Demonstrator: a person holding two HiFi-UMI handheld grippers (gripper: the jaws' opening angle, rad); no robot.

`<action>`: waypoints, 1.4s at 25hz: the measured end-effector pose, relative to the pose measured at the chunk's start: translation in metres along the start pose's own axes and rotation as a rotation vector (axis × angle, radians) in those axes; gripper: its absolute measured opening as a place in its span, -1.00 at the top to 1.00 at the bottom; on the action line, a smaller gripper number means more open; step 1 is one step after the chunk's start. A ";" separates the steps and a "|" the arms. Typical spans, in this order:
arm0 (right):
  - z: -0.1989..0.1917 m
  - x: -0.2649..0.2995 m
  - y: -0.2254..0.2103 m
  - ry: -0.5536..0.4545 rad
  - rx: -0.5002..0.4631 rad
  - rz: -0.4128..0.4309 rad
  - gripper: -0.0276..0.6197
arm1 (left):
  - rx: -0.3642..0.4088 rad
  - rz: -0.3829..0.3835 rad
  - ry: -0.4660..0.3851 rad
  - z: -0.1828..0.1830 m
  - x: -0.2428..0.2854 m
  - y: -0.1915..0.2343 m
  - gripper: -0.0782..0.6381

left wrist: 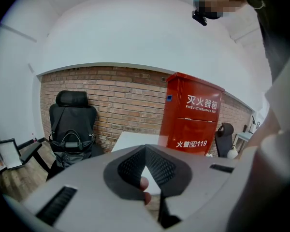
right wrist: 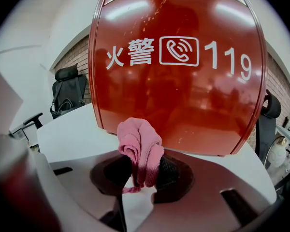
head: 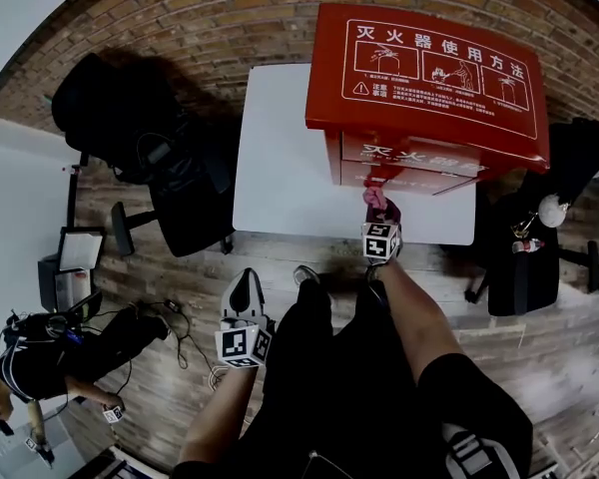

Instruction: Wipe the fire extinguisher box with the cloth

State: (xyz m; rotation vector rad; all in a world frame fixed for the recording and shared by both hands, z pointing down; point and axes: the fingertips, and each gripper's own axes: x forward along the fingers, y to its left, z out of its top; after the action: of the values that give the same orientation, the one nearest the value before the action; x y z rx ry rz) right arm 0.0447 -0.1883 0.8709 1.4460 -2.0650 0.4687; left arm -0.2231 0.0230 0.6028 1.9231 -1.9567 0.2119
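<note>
The red fire extinguisher box point(head: 429, 78) stands on a white table point(head: 280, 168) against a brick wall. My right gripper point(head: 381, 220) is shut on a bunched pink cloth point(head: 376, 200), held at the lower front of the box. In the right gripper view the cloth point(right wrist: 140, 146) sticks up between the jaws of the right gripper point(right wrist: 142, 170), close to or touching the glossy red panel point(right wrist: 179, 71) near its bottom edge. My left gripper point(head: 245, 297) hangs back over the floor, short of the table. Its jaws point(left wrist: 145, 151) meet at the tips with nothing held, and the box point(left wrist: 193, 120) stands far ahead.
A black office chair point(head: 170, 168) with a bag on it stands left of the table. Another dark chair point(head: 539, 238) sits at the right. Cables and gear point(head: 70, 347) lie on the wooden floor at the lower left. The person's legs point(head: 379, 367) are below the table's near edge.
</note>
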 end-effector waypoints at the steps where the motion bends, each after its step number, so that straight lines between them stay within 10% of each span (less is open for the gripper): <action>1: -0.002 0.000 -0.003 0.003 0.000 0.002 0.56 | -0.001 0.001 -0.002 -0.001 0.000 -0.003 0.73; 35: -0.027 -0.026 -0.115 -0.004 -0.054 0.025 0.56 | -0.017 -0.012 -0.026 -0.022 0.028 -0.126 0.73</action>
State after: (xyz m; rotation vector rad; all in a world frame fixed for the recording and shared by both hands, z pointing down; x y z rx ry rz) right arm 0.1655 -0.1941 0.8711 1.3922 -2.0852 0.4165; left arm -0.0945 -0.0007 0.6131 1.9348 -1.9571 0.1670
